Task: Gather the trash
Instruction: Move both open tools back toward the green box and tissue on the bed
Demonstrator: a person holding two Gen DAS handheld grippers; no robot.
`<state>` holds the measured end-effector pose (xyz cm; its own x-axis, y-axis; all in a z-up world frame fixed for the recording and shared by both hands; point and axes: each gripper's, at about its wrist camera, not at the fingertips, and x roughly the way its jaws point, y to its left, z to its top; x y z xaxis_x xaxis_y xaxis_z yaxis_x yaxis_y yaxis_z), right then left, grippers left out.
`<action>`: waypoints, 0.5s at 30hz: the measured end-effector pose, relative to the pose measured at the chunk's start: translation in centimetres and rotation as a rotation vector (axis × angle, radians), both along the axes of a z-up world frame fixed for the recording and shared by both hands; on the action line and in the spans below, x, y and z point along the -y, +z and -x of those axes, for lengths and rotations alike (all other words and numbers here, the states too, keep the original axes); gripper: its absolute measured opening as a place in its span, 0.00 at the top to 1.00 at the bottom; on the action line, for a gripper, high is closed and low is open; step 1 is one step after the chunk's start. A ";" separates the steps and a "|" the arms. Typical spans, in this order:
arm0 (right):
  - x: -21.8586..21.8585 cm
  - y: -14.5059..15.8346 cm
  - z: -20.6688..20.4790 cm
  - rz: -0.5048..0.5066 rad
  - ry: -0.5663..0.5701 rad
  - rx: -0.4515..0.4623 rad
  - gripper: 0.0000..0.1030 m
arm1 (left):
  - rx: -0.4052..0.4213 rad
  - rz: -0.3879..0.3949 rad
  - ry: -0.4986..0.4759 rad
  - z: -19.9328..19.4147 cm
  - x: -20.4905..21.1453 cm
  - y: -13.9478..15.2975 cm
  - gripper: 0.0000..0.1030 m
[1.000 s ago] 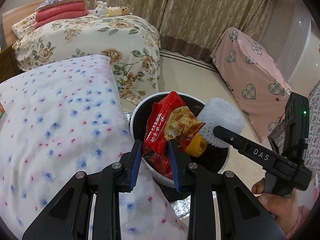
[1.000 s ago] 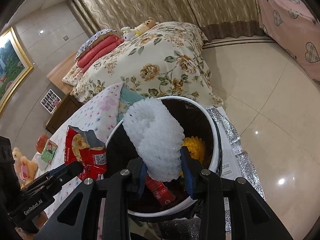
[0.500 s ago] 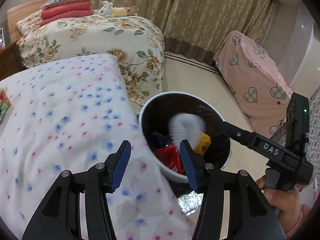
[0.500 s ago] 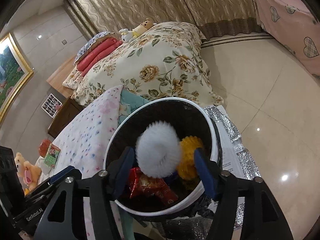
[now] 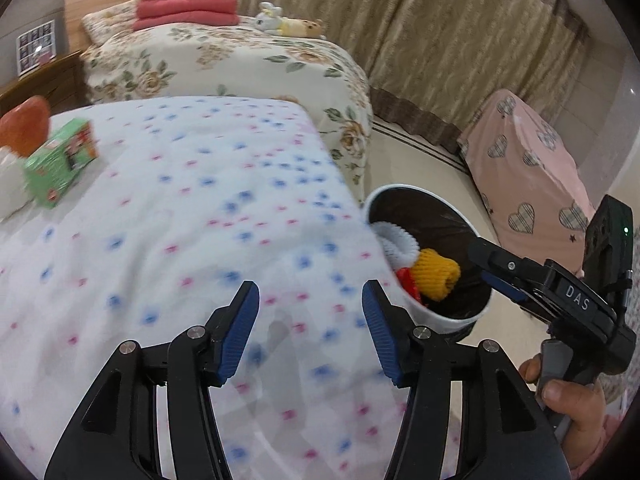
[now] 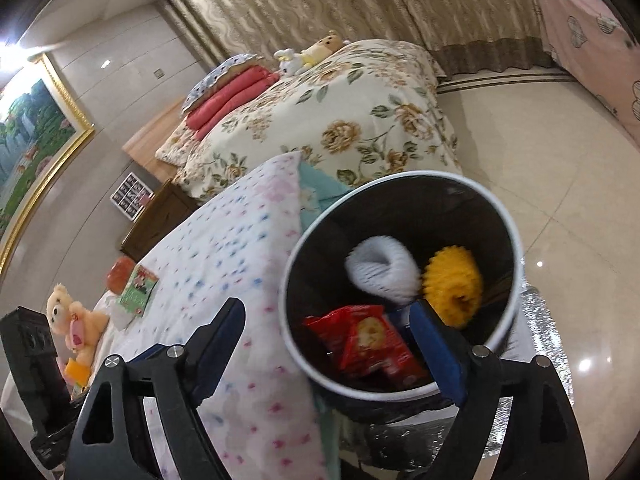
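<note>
The bin [image 6: 516, 240] is the thing to look at here: white rim, black liner, standing on the floor right against the corner of the spotted quilt [image 5: 168, 240]. Inside it there's a white foam net [image 6: 380, 272], a yellow foam net [image 6: 454, 292] touching it on the right, and a red snack bag [image 6: 372, 344] lying nearer the front wall of the bin. So the trash is all down in the bin, nothing clamped.

The right gripper [image 6: 328, 344] hovers just above the near rim, jaws spread wide after just opening up, with nothing between the pads. One finger hangs over the quilt beside the bin, the other over the bin's inside, next to the snack bag.

The left gripper [image 5: 310, 332] is off to the side of the bin, over the quilt, jaws parted too (they've just been opening) and empty. From its view the bin sits beyond and to the right of its fingers.

Further from the bin, on the quilt's far end, there's a green box [image 5: 60, 166] and a teddy [image 6: 72, 316]. Behind the bin is a floral bed [image 6: 340, 120].
</note>
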<state>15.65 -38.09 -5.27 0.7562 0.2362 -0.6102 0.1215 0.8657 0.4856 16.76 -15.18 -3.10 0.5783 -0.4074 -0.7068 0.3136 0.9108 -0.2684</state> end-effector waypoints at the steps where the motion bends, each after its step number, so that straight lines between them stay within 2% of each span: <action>1: -0.5 0.1 -0.1 -0.001 0.009 0.001 0.17 | 0.001 0.001 0.011 0.0 -0.6 0.0 0.47; 15: -8.3 0.3 -1.4 0.021 0.165 0.001 0.16 | -0.004 0.019 0.169 1.2 -9.4 -0.9 0.47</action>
